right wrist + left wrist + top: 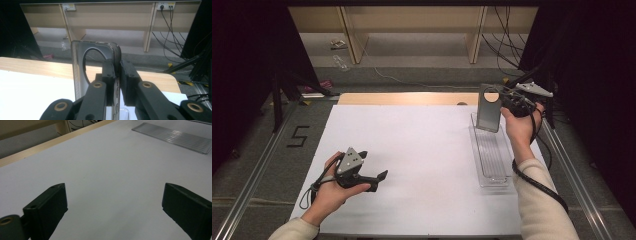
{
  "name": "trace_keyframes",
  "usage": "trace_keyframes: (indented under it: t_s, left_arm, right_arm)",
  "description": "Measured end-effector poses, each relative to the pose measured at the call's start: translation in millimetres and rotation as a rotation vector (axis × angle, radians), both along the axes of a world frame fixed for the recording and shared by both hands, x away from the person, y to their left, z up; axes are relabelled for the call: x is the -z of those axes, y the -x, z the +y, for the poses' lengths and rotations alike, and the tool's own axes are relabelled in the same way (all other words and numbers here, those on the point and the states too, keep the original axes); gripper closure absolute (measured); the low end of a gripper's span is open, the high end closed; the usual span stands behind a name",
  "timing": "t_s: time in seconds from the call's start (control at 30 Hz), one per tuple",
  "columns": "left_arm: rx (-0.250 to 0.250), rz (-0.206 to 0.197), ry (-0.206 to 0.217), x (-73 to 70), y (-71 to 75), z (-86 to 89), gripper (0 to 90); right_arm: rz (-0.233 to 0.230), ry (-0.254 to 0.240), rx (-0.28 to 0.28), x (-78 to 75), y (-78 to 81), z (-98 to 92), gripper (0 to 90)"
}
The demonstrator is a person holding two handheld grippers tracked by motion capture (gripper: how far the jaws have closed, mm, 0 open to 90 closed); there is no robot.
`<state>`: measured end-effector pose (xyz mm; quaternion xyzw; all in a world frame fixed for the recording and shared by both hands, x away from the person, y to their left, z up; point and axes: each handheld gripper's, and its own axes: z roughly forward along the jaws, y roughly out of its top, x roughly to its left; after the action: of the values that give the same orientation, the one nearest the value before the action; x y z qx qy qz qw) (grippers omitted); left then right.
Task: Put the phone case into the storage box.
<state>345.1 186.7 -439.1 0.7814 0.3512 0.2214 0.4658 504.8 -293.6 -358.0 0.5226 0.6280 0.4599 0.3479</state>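
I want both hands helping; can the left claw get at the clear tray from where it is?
Probably yes: the left claw is open, with bare white table between it and the clear tray.

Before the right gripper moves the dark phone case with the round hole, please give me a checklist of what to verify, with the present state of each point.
1. Grip: the right gripper has its jaws closed on one side edge of the dark translucent phone case with a round camera hole: ok.
2. Case orientation: it is held upright, hole at the top: ok.
3. Case lifted free of the clear ribbed plastic tray below it: cannot tell, its lower edge is near the tray's far end.
4. Tray lies flat on the white table sheet: ok.
5. Left gripper has its jaws open, holds nothing and rests apart from the tray: ok.
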Motion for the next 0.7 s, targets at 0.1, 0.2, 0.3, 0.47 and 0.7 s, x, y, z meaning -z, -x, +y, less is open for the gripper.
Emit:
trace_keyframes:
  t_s: [0.1, 0.2, 0.3, 0.47, 0.7]
  left_arm:
    - [0.0, 0.0, 0.0, 0.0, 0.0, -0.1, 5.8]
    - [0.0, 0.0, 0.0, -0.1, 0.1, 0.0, 5.8]
    - [0.001, 0.0, -0.002, 0.0, 0.1, -0.1, 5.8]
    - [0.0, -0.001, 0.0, -0.2, 0.1, -0.1, 5.8]
    - [0.0, -0.001, -0.001, -0.1, 0.1, -0.1, 5.8]
  right_arm:
    - [0.002, 0.005, -0.002, -0.4, -0.7, 0.8, 83.0]
    - [0.003, 0.005, -0.001, 0.1, -1.7, 1.0, 83.0]
    - [0.005, 0.004, 0.0, 0.4, -2.1, 1.1, 83.0]
    - [0.01, 0.008, 0.001, 1.6, -3.7, 0.8, 83.0]
    - [0.02, 0.019, -0.001, 4.7, -5.7, 2.2, 83.0]
